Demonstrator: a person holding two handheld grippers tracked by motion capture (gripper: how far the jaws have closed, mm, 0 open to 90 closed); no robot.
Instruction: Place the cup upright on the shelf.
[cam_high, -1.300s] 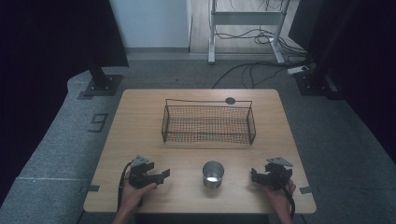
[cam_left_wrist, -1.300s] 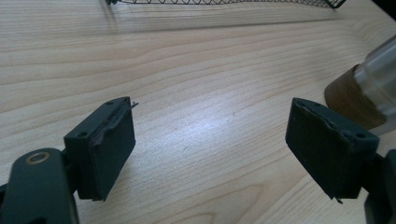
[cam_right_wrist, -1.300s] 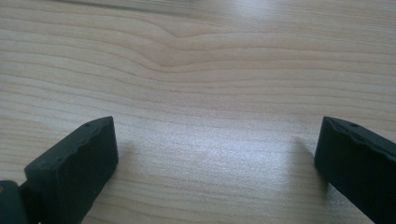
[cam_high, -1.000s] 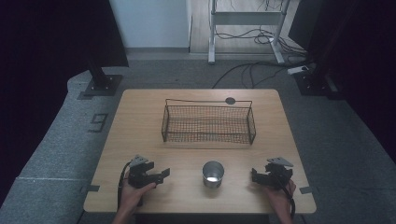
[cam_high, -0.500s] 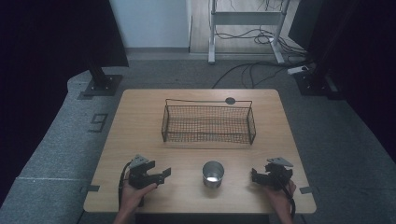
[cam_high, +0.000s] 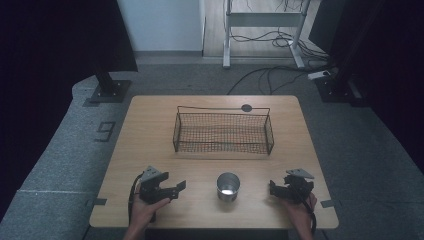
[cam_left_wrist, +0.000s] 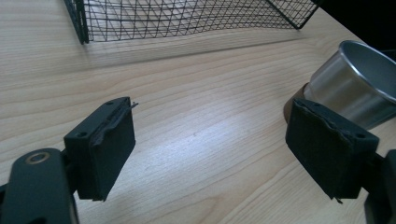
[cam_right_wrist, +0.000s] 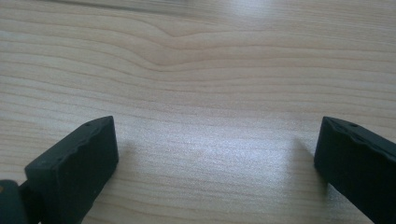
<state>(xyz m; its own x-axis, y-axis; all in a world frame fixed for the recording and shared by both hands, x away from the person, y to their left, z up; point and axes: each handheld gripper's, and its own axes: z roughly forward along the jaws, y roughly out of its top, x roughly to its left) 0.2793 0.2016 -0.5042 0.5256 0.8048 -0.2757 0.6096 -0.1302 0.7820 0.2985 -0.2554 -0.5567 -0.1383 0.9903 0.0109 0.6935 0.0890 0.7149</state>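
My left gripper (cam_high: 176, 188) and right gripper (cam_high: 274, 188) stand wide apart, empty. The steel cup (cam_high: 228, 185) sits upright between them at the near edge; probably light, rigid, slick, so I'd clamp across its wall.

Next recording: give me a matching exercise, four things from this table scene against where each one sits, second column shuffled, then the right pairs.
Things:
1. black wire mesh basket
2. shiny round metal cup
3. left gripper
4. right gripper

Places:
A. near edge of the light wooden table, at the right, jaws apart over bare wood
B. middle of the table, toward the far side
C. near edge, at the left, jaws apart and aimed toward the cup
D. near side, between the two grippers

Pairs: 1-B, 2-D, 3-C, 4-A
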